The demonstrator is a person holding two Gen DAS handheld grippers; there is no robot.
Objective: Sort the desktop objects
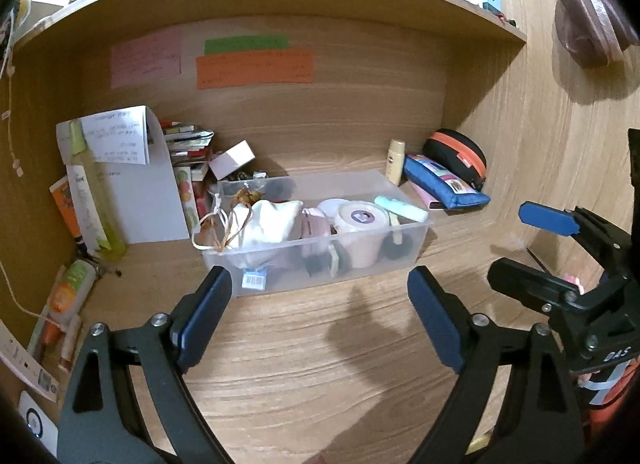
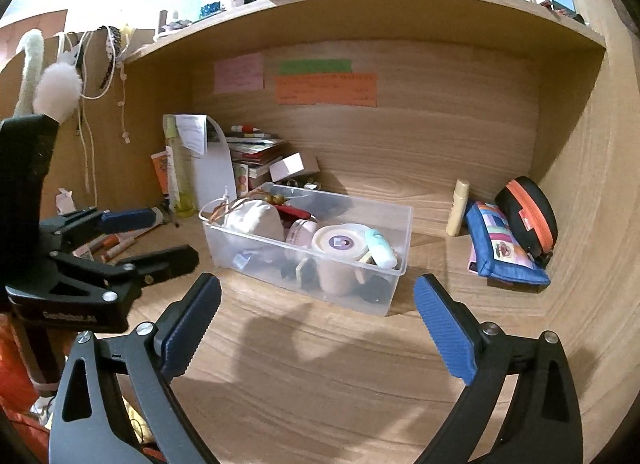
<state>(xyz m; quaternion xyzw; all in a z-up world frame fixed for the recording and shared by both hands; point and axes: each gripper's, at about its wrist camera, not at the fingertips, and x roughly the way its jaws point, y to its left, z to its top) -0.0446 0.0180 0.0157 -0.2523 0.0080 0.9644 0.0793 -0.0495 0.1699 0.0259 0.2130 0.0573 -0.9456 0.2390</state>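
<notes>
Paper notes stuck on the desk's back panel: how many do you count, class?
3. A pink note on the left, a green strip to its right, and an orange note directly below the green one. None appear hidden.

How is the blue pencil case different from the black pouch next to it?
The blue pencil case is flat and long, with colourful patches; the black pouch is rounded and plain, with an orange zipper. The blue pencil case lies low on the desk, while the black pouch bulges up behind it. Both look zipped shut and sit together in the right corner.
</notes>
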